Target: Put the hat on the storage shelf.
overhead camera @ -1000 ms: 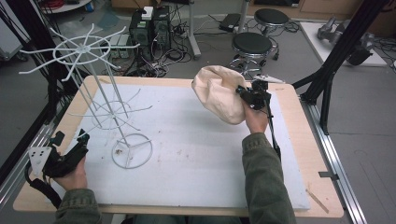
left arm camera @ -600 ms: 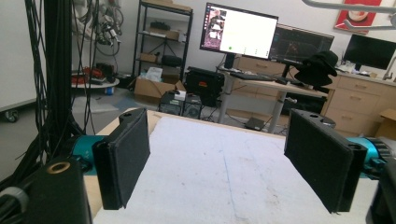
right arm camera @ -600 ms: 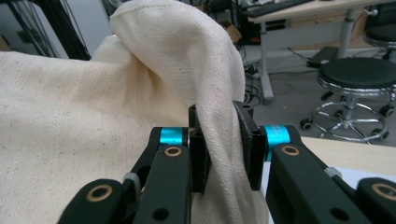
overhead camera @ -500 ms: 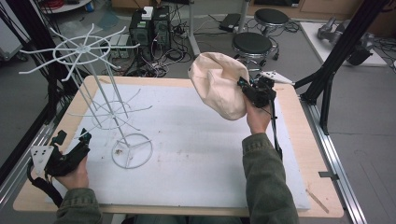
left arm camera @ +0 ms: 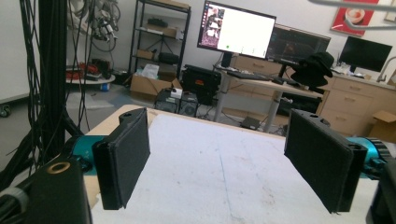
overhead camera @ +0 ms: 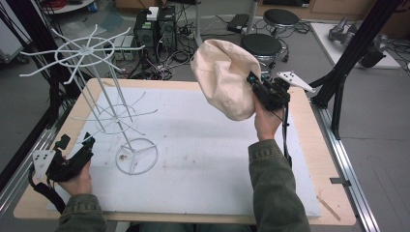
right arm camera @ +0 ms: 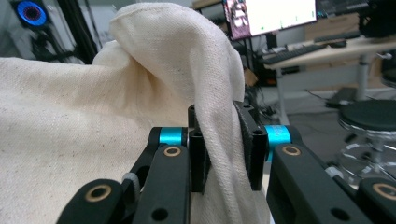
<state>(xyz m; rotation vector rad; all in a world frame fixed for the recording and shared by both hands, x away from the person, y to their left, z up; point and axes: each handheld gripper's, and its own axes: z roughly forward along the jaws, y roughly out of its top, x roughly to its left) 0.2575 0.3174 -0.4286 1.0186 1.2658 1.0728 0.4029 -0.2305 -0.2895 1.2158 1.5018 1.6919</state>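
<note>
The table stood in a workshop with desks, monitors and stools behind it, and a white mat [overhead camera: 203, 159] covered most of its wooden top.

The cream cloth hat [overhead camera: 225, 77] was in the air above the far right part of the mat, lifted well clear of the surface. The right gripper [overhead camera: 258, 89] held it by the edge: in the right gripper view, a fold of the fabric [right arm camera: 219, 121] was pinched between the two closed jaws, and the rest of the hat hung to the left of them.

The white wire rack [overhead camera: 104, 106] stood on the far left part of the mat, well apart from the hat, and its arms were all bare. The left gripper [overhead camera: 75, 145] rested at the near left edge, close to the round base of the rack, with its jaws wide and holding nothing.

So, as I judge, the picking up was done. The carrying across to the rack and the hanging on one of its arms were still left.
</note>
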